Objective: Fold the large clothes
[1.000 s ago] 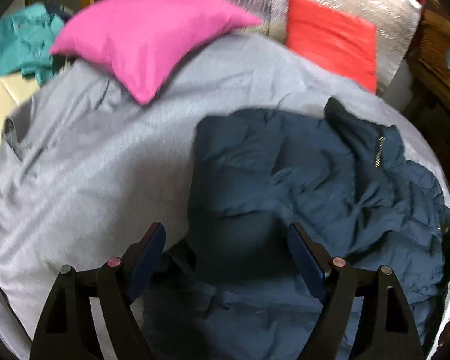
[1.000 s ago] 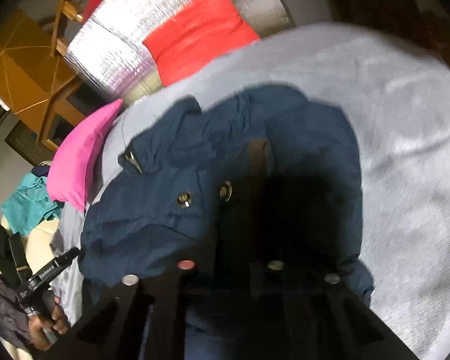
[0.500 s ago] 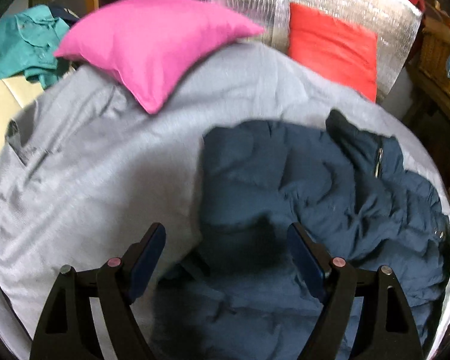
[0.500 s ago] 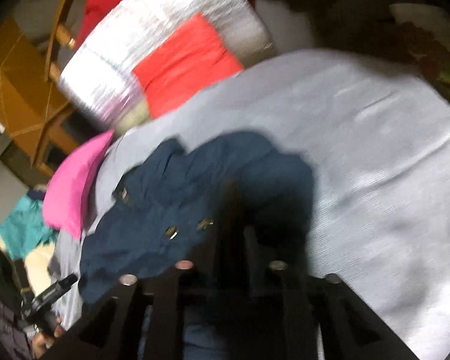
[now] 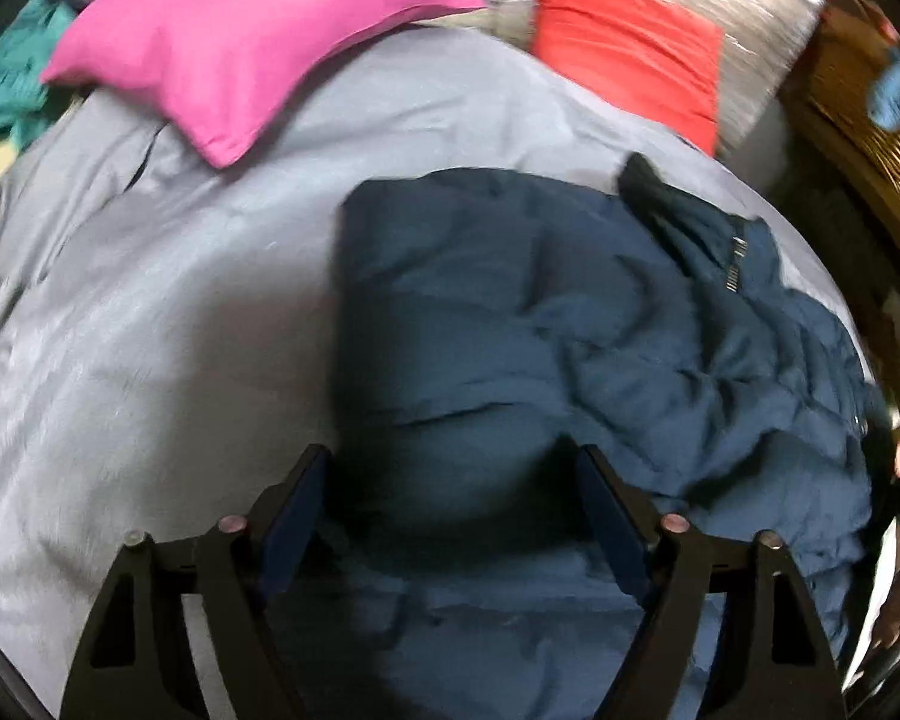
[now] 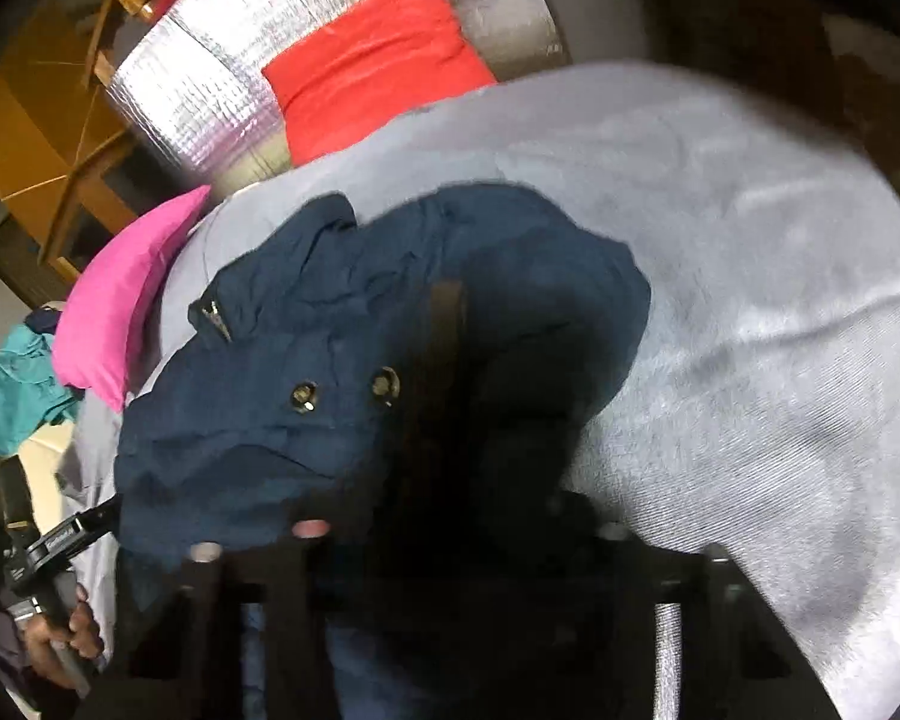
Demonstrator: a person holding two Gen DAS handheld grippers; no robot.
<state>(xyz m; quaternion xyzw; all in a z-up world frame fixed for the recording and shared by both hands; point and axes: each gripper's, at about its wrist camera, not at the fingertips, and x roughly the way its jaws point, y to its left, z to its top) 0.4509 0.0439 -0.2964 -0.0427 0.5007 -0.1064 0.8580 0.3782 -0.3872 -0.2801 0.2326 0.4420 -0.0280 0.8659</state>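
A navy puffer jacket [image 5: 510,324] lies crumpled on the grey sheet [image 5: 150,330] of a bed, its zipped collar [image 5: 732,252] at the far right. My left gripper [image 5: 450,498] hovers low over the jacket's near left part. Its jaws are wide and closing slightly, the padding lies under the gap and the pads do not press on it. In the right wrist view the jacket [image 6: 282,372] shows two snap buttons [image 6: 342,390]. My right gripper [image 6: 462,480] sits over the jacket's dark middle with its jaws partly apart and closing. Shadow hides its fingers and whether they pinch fabric.
A pink pillow [image 5: 234,42] and a red pillow [image 5: 630,48] lie at the bed's far end against a silver foil panel [image 6: 222,78]. Teal cloth [image 6: 12,384] lies off the left edge. A wicker basket [image 5: 858,96] stands to the right. A hand [image 6: 60,630] holds the left gripper.
The right gripper's jaws have parted from fully shut, and its view swung out and back. The left gripper has dropped closer to the jacket's left part and its jaws have narrowed a little.
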